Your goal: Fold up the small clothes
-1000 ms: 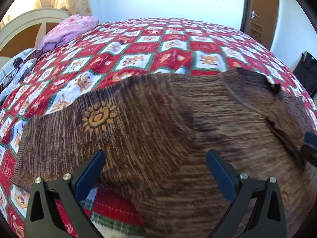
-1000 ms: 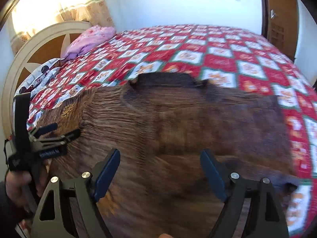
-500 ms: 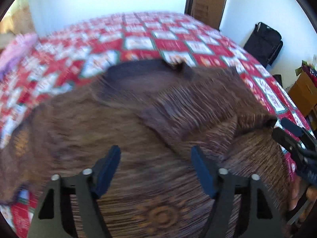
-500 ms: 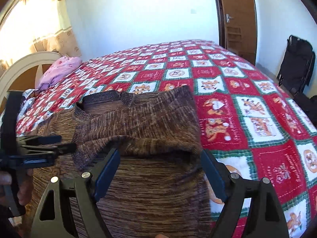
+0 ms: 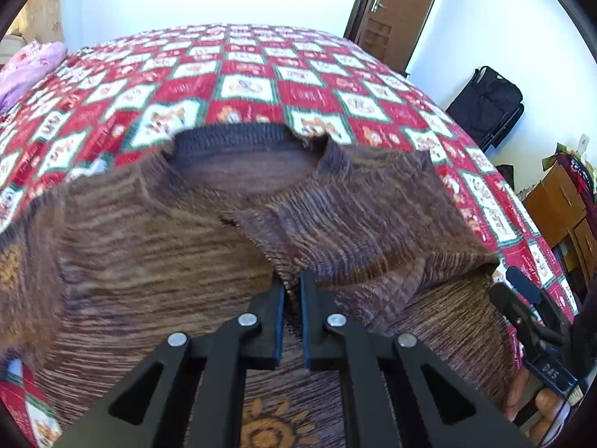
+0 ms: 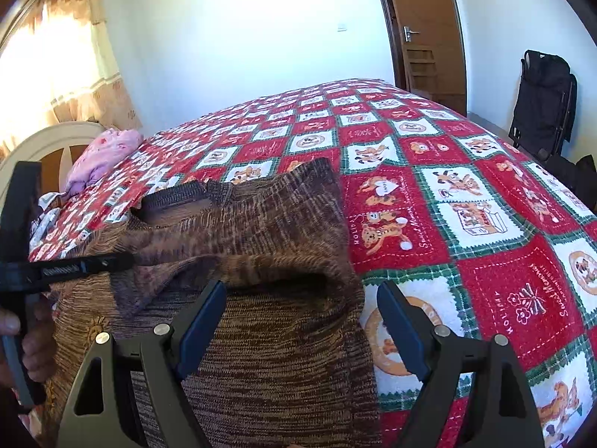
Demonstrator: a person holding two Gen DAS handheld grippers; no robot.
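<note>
A brown striped knit sweater (image 5: 149,246) lies flat on the bed, its dark collar (image 5: 231,138) at the far side. Its right part is folded over the body. My left gripper (image 5: 293,287) is shut on the near corner of that folded flap (image 5: 354,224). An orange sun motif (image 5: 268,429) shows just below the fingers. In the right wrist view the left gripper (image 6: 123,259) comes in from the left, held by a hand (image 6: 37,339). My right gripper (image 6: 302,287) stands open over the sweater's (image 6: 283,231) right edge, one finger above the knit, one above the bedspread. It also shows at the far right (image 5: 509,287).
A red, white and green patchwork bedspread (image 5: 298,93) covers the bed. A pink cloth (image 6: 104,153) lies by the cream headboard (image 6: 48,142). A wooden door (image 5: 395,11), a black folded bag (image 5: 485,108) and a wooden cabinet (image 5: 559,209) stand beyond the bed's right side.
The left gripper has gone from wide open to shut on the folded flap's corner. Both views have swung right, towards the door. The right gripper has stayed open.
</note>
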